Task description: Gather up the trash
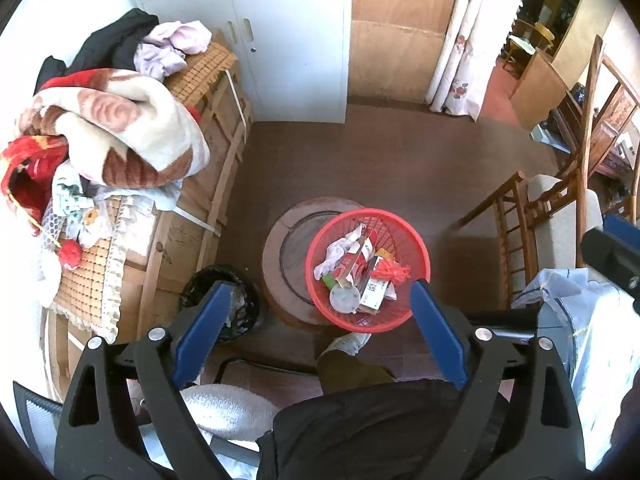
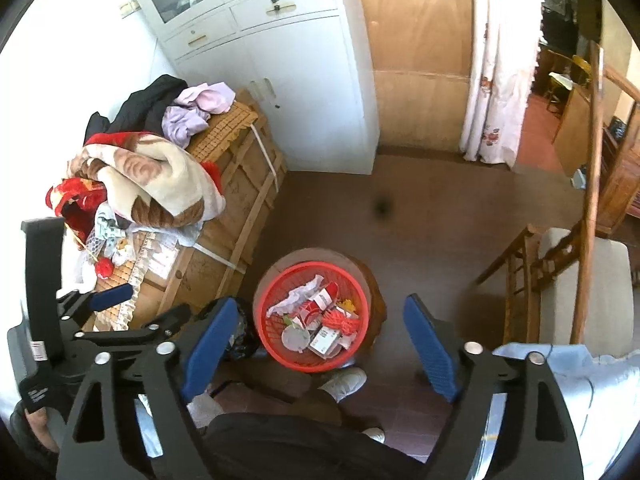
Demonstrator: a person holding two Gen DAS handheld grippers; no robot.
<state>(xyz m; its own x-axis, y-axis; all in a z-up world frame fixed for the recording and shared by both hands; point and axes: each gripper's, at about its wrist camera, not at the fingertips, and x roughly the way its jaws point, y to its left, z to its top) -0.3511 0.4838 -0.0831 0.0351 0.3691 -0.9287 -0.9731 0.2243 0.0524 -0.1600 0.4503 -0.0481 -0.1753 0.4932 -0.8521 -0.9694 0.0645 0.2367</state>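
A red mesh basket (image 1: 416, 256) sits on a round wooden stool (image 1: 276, 248) on the brown floor. It holds trash: crumpled white paper (image 1: 340, 250), red and white packaging (image 1: 362, 262), a round white lid (image 1: 343, 299) and a red fringed piece (image 1: 394, 270). The basket also shows in the right wrist view (image 2: 272, 280). My left gripper (image 1: 320, 320) is open and empty, high above the basket. My right gripper (image 2: 316, 336) is open and empty, also above it. The left gripper shows at the left of the right wrist view (image 2: 100, 300).
A black mesh bin (image 1: 204, 280) stands left of the stool. A wooden crate (image 1: 216, 152) piled with blankets and clothes is at the left. A white cabinet (image 1: 288, 40) stands behind. A wooden chair (image 1: 520, 224) and a light blue bag (image 1: 580, 320) are at the right.
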